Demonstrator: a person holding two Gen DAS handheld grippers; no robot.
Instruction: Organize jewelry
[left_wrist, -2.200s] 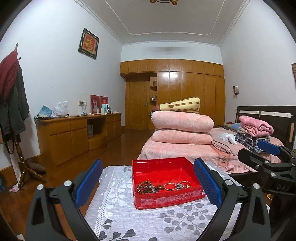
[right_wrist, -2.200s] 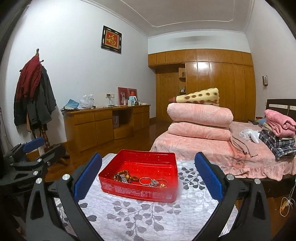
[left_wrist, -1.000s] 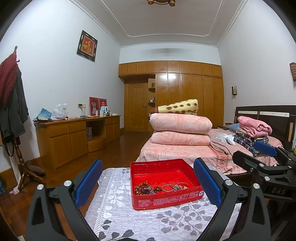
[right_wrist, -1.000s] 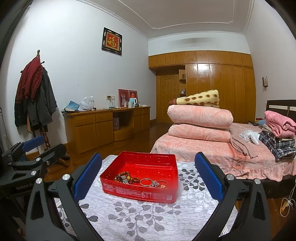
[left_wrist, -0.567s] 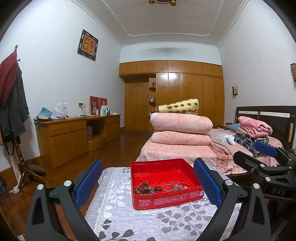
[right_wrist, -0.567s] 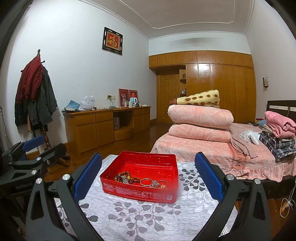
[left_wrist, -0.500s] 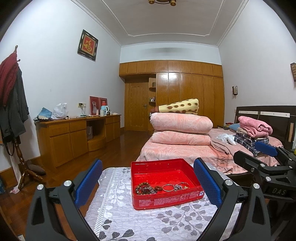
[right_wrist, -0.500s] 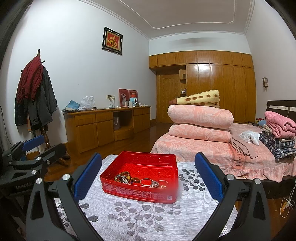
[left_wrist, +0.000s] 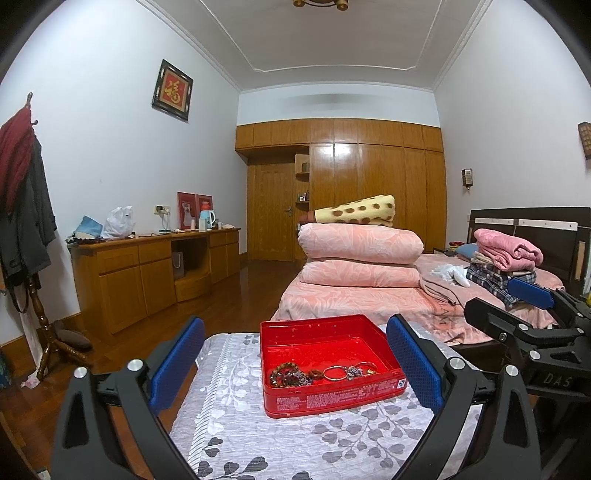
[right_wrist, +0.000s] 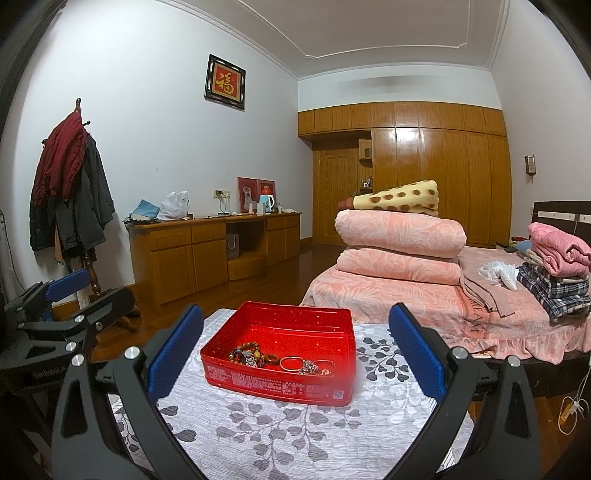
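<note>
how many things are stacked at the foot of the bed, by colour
pink rolled quilts: 2
yellow brown-spotted blanket on top: 1
total: 3

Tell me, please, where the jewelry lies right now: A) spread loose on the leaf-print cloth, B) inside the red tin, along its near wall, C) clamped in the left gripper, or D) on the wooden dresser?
B: the jewelry lies bunched inside the red tin against its near wall, and both grippers are open and apart from it.
</note>
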